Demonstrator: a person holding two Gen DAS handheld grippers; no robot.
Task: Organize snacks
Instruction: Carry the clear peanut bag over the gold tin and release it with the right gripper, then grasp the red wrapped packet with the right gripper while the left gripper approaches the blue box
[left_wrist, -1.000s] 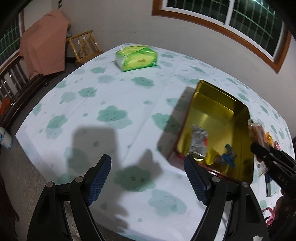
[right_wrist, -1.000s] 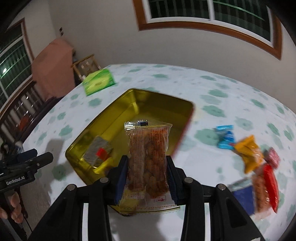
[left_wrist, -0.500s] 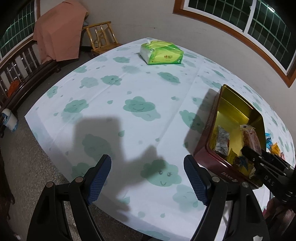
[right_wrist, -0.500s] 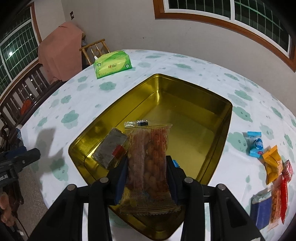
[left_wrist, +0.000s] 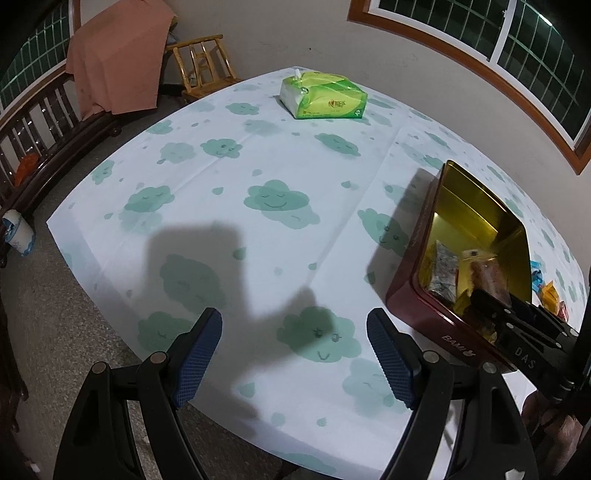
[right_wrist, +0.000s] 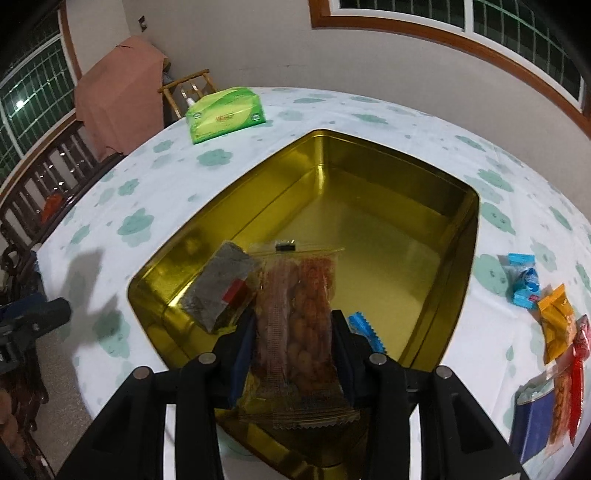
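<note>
Beside the tin (right_wrist: 458, 236), loose snacks (right_wrist: 557, 325).

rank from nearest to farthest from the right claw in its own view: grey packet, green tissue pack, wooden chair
1. grey packet: in the gold tin, just left of the right claw.
2. green tissue pack: far left on the table.
3. wooden chair: beyond the table edge.

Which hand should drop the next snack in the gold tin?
Probably the right gripper: it is shut on the clear snack packet, right over the gold tin. The left gripper is open, holding nothing, beside the tin.
</note>
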